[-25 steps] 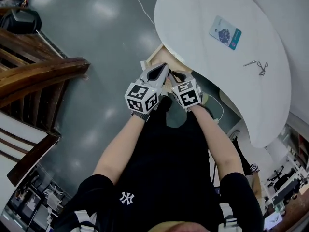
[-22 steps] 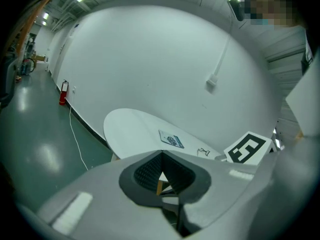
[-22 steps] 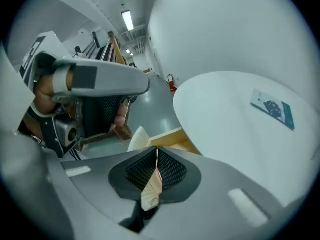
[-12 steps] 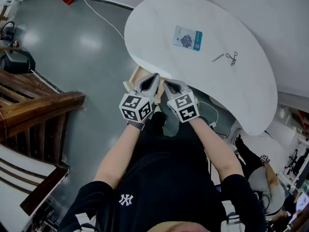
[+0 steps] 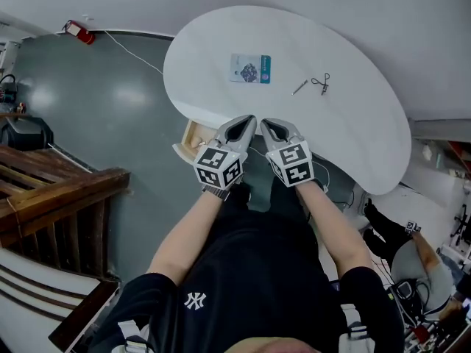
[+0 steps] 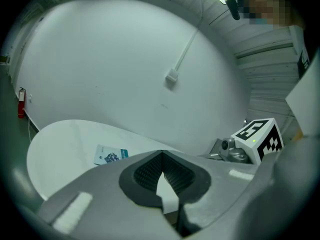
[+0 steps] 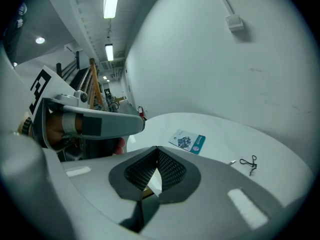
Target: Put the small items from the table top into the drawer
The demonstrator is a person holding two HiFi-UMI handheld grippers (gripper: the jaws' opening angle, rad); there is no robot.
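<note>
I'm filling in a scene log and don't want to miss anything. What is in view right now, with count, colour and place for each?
table: one, white, curved, ahead of the person
packet: one, white with teal edge, flat on the table's far side
metal pin: one, silvery, on the table right of the packet
looped tool: one, dark, just right of the pin
drawer: one, pale wood, open under the table's near left edge
fire extinguisher: one, red, on the floor by the far wall
railing: one, brown wood, at left
left claw: grey, shut, empty, at the table's near edge
right claw: grey, shut, empty, beside the left claw
</note>
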